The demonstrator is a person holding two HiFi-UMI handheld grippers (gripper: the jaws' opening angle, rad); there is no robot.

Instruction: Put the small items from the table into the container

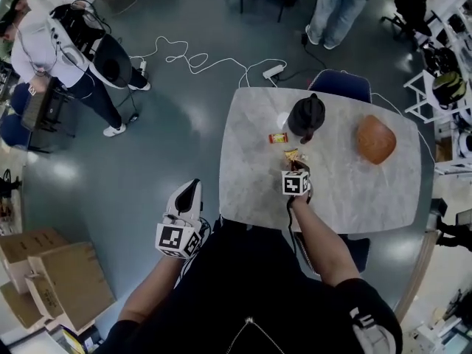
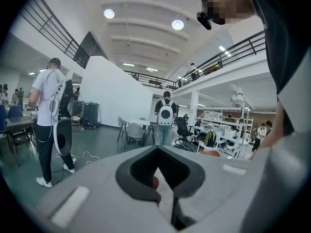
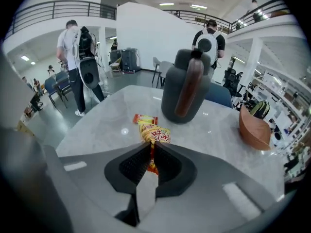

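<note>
Stacked cardboard boxes (image 1: 44,271) sit in the lower left of the head view on a glossy grey-green floor (image 1: 184,124). In the upper left, a person in a white shirt (image 1: 51,43) bends over a desk. A white cable (image 1: 192,59) loops across the floor to a power strip (image 1: 273,71). Left of centre, the left gripper (image 1: 189,188) hangs over the floor just off the counter's near corner, jaws together and nothing clearly between them. The pale marbled counter (image 1: 251,168) fills the middle of the frame. On it a red packet (image 1: 278,138) lies just left of the dark container (image 1: 306,116). In front of the container, the right gripper (image 1: 299,167) points steeply down, its jaws pinched on the near end of the yellow snack packet (image 3: 154,134), which lies on the counter near the container. A brown rounded object (image 1: 376,139) rests further right, well apart. A blue chair (image 1: 341,84) stands behind the counter, and another person (image 1: 335,6) stands at the top edge.
</note>
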